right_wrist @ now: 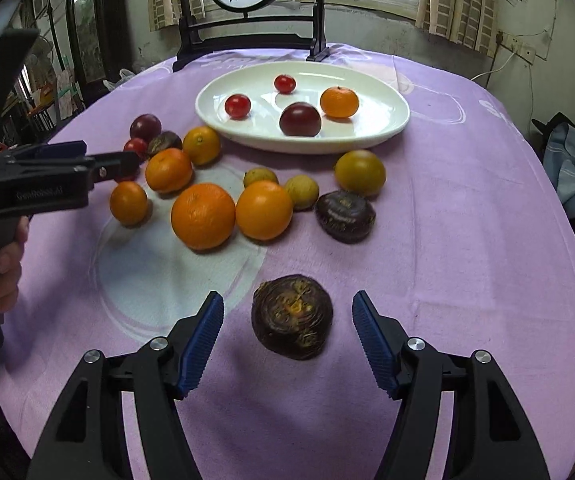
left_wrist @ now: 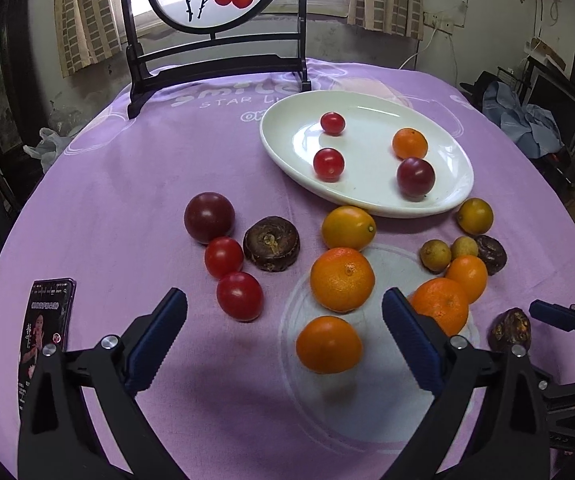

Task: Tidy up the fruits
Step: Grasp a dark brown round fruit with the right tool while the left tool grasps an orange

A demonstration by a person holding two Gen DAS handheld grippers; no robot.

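A white oval plate [left_wrist: 447,196] [right_wrist: 391,128] holds two cherry tomatoes, a small orange and a dark plum. Loose oranges, red tomatoes, yellow fruits and dark brown water chestnuts lie on the purple cloth in front of it. My left gripper [left_wrist: 285,320] is open and empty, with a small orange [left_wrist: 328,344] between its fingers and a red tomato [left_wrist: 239,296] just ahead. My right gripper [right_wrist: 287,328] is open, with a dark water chestnut [right_wrist: 291,316] lying on the cloth between its fingers. The left gripper also shows in the right wrist view [right_wrist: 99,160].
A black framed round screen [left_wrist: 215,20] stands at the table's far edge behind the plate. A phone [left_wrist: 45,328] lies on the cloth at the near left. The round table's edges fall away left and right.
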